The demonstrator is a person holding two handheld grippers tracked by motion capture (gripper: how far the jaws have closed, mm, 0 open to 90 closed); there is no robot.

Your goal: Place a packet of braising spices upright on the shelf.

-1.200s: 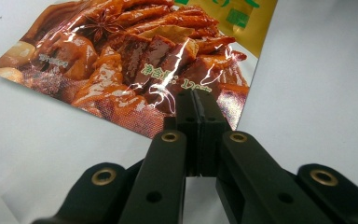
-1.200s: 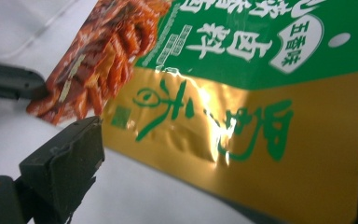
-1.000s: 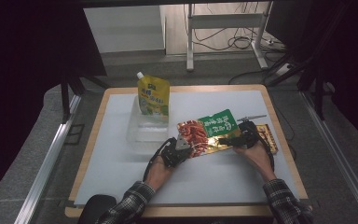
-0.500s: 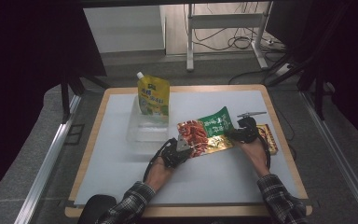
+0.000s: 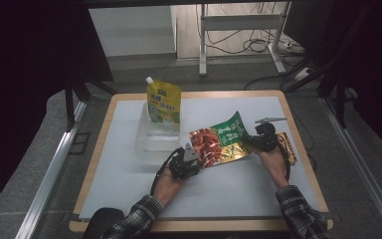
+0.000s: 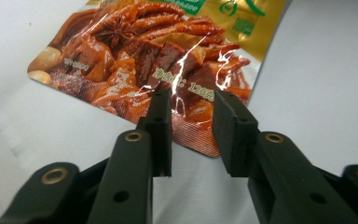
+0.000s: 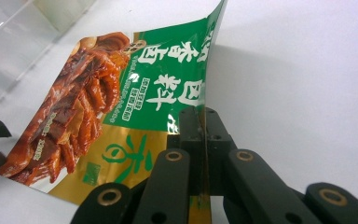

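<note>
I see a glossy food packet lying just right of the clear plastic tub on the white table. My right gripper is clamped on the packet's far edge. My left gripper has just been opening; its jaws stand apart around the packet's near corner, not pressing. A yellow spout pouch stands in the tub.

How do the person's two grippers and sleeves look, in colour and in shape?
Both grippers, left gripper and right gripper, are black, with flat rectangular pads and brass-coloured rivets on the jaw links. A grey three-cornered plate tops the left one. The sleeves are dark plaid.
</note>
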